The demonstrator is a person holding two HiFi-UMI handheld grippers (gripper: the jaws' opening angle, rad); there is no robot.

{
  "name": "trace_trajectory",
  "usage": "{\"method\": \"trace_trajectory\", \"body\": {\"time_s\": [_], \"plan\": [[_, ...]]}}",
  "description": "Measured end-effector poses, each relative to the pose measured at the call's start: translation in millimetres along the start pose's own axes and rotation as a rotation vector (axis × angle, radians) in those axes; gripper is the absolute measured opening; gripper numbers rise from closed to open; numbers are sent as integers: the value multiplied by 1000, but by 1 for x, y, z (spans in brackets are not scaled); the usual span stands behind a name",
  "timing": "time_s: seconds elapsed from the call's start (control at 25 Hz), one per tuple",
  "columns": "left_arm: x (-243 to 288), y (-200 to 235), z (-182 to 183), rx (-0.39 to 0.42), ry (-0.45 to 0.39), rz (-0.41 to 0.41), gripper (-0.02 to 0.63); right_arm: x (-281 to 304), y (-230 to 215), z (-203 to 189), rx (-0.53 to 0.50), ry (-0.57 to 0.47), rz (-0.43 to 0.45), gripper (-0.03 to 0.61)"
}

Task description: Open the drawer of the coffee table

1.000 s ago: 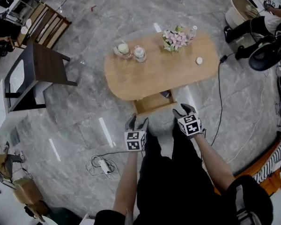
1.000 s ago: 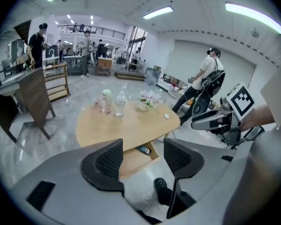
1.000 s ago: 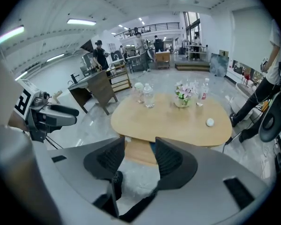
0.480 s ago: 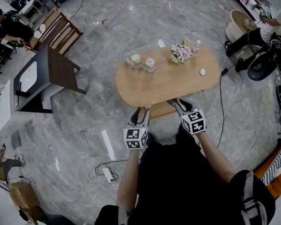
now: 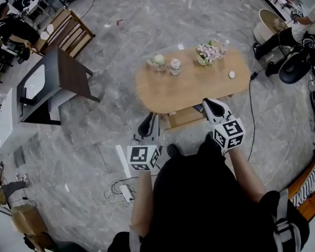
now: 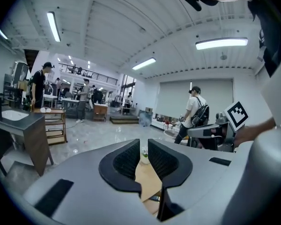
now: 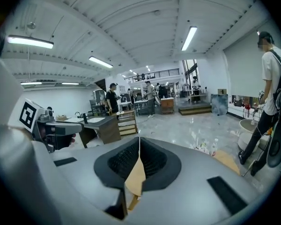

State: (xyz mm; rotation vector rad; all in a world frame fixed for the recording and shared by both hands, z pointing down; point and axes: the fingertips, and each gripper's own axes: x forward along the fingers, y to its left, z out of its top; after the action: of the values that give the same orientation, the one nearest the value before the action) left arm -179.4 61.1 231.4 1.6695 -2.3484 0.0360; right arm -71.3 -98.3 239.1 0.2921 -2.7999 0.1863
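Observation:
The oval wooden coffee table (image 5: 199, 91) stands on the grey marble floor. Its drawer (image 5: 181, 118) juts out from under the near edge. Both grippers hang in the air on my side of the table, touching nothing. My left gripper (image 5: 148, 124) is left of the drawer; its jaws are closing, with a narrow gap and nothing between them (image 6: 144, 146). My right gripper (image 5: 212, 106) is over the drawer's right end, shut and empty (image 7: 139, 142). Both gripper views look level across the room, with a strip of table top showing between the jaws.
On the table are a flower bunch (image 5: 209, 51), two glass jars (image 5: 158, 62) and a small white disc (image 5: 231, 74). A dark side table (image 5: 52, 85) stands at left. A power strip (image 5: 127, 192) and a cable (image 5: 250, 119) lie on the floor. People stand around the room's edges.
Both grippers have risen and drawn back from the drawer front, and their jaws have closed from wide apart. The drawer stays pulled out.

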Motion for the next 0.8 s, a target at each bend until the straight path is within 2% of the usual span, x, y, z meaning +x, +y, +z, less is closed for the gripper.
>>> {"method": "trace_trajectory", "body": {"time_s": [0.32, 0.48, 0.8], "plan": [[-37, 17, 70, 23, -116, -6, 15, -36, 23, 64, -38, -139, -15, 12], [-47, 17, 101, 24, -165, -27, 12, -55, 25, 92, -40, -201, -5, 12], [-54, 14, 131, 30, -201, -53, 12, -81, 26, 126, -34, -273, 37, 12]]}}
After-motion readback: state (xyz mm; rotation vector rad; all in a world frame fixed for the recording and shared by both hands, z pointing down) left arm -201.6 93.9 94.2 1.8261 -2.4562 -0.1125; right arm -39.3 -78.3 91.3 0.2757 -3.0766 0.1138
